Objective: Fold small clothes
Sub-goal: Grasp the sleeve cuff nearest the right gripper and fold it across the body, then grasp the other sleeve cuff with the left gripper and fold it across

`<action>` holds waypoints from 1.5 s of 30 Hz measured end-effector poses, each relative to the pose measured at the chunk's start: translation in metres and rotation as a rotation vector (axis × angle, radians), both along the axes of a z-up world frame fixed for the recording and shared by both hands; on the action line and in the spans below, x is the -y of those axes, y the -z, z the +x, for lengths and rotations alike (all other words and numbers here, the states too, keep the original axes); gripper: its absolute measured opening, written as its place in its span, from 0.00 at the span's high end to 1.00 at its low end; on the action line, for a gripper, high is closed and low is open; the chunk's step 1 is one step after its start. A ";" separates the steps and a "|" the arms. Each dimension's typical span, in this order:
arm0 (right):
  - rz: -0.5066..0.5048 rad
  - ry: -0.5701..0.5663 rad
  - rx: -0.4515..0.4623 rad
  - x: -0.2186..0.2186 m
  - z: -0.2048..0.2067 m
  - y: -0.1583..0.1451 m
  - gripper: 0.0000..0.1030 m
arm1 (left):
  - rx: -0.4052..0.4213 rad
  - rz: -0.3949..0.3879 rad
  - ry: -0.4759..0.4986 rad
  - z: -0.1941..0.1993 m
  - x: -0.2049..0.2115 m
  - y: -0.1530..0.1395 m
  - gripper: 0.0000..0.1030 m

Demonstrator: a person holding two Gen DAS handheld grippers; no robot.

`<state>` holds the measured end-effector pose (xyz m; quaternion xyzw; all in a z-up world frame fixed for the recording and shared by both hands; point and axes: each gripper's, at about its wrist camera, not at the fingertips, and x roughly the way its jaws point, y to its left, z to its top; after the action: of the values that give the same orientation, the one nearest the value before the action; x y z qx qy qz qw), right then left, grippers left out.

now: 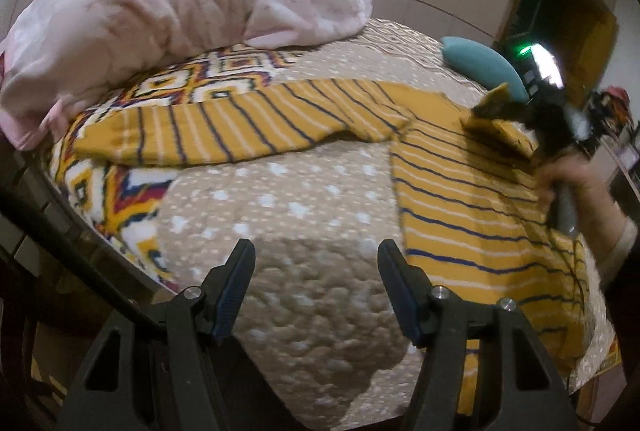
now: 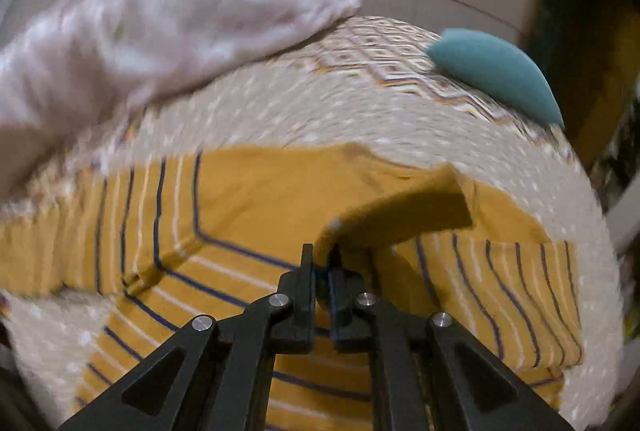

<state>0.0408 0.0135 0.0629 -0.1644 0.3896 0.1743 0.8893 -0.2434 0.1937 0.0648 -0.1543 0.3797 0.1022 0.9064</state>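
Observation:
A small mustard-yellow shirt [image 1: 460, 191] with navy and white stripes lies spread on the bed, one sleeve [image 1: 224, 135] stretched out to the left. My left gripper [image 1: 316, 255] is open and empty above the bare bedspread, left of the shirt's body. My right gripper [image 2: 323, 255] is shut on a fold of the shirt [image 2: 248, 207] near the collar, lifting a plain yellow flap [image 2: 408, 219]. The right gripper also shows in the left wrist view [image 1: 516, 119], held by a hand at the shirt's far right. The right wrist view is motion-blurred.
A beige bedspread with white dots [image 1: 304, 215] covers the bed, over a bright patterned blanket [image 1: 120, 191] at the left edge. A pink quilt [image 1: 168, 11] is heaped at the back left. A teal cushion [image 1: 480, 65] lies at the back right, also in the right wrist view [image 2: 496, 75]. Wardrobe doors stand behind.

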 end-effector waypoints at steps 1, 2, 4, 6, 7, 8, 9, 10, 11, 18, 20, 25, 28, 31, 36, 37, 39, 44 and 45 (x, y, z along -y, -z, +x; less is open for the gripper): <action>-0.040 -0.020 0.008 -0.013 -0.004 0.008 0.90 | 0.002 -0.004 -0.009 -0.001 -0.004 0.001 0.39; -0.089 -0.053 0.022 -0.028 -0.010 0.015 0.88 | 0.003 -0.008 -0.019 -0.002 -0.008 0.001 0.39; -0.126 -0.118 0.029 -0.047 -0.020 0.023 0.80 | 0.005 -0.020 -0.038 -0.004 -0.017 0.004 0.39; -0.125 -0.184 0.018 -0.062 -0.031 0.026 0.75 | 0.006 -0.038 -0.056 -0.005 -0.025 0.006 0.39; -0.122 -0.221 0.018 -0.069 -0.039 0.025 0.71 | 0.005 -0.044 -0.063 -0.006 -0.027 0.007 0.39; -0.119 -0.247 0.020 -0.074 -0.045 0.026 0.69 | 0.004 -0.051 -0.070 -0.006 -0.030 0.008 0.39; -0.119 -0.268 0.029 -0.077 -0.053 0.024 0.69 | 0.004 -0.058 -0.074 -0.007 -0.032 0.008 0.39; -0.118 -0.281 0.036 -0.077 -0.061 0.021 0.65 | 0.004 -0.064 -0.076 -0.006 -0.033 0.008 0.39; -0.109 -0.289 0.036 -0.075 -0.064 0.018 0.61 | 0.005 -0.070 -0.077 -0.006 -0.035 0.008 0.39; 0.077 -0.215 -0.011 0.003 -0.089 -0.005 0.47 | 0.043 -0.076 -0.181 -0.014 -0.065 -0.003 0.36; 0.121 -0.177 -0.023 0.033 -0.094 -0.006 0.46 | 0.069 -0.105 -0.235 -0.020 -0.082 -0.008 0.35; 0.216 -0.069 -0.056 0.097 -0.104 0.000 0.45 | 0.117 -0.162 -0.335 -0.027 -0.115 -0.012 0.34; 0.245 -0.024 -0.058 0.126 -0.111 0.002 0.45 | 0.116 -0.190 -0.380 -0.021 -0.136 -0.006 0.34; 0.269 0.020 -0.053 0.146 -0.119 0.002 0.44 | 0.105 -0.269 -0.392 -0.010 -0.157 0.006 0.34; 0.316 0.091 -0.045 0.171 -0.131 0.004 0.43 | 0.046 -0.323 -0.425 0.020 -0.185 0.034 0.34; 0.321 0.102 -0.043 0.175 -0.133 0.004 0.43 | 0.040 -0.341 -0.436 0.025 -0.191 0.038 0.34; 0.322 0.127 -0.033 0.184 -0.136 0.003 0.43 | 0.046 -0.345 -0.466 0.032 -0.203 0.040 0.45; 0.341 0.184 -0.014 0.205 -0.141 0.003 0.43 | -0.008 -0.236 -0.496 0.046 -0.216 0.029 0.93; 0.350 0.199 -0.009 0.211 -0.142 0.003 0.43 | 0.000 -0.226 -0.498 0.047 -0.216 0.023 0.93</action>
<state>-0.1014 -0.1980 0.0598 0.0330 0.3716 0.1512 0.9154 -0.1969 0.4097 0.0413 -0.3429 0.3390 0.2788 0.8305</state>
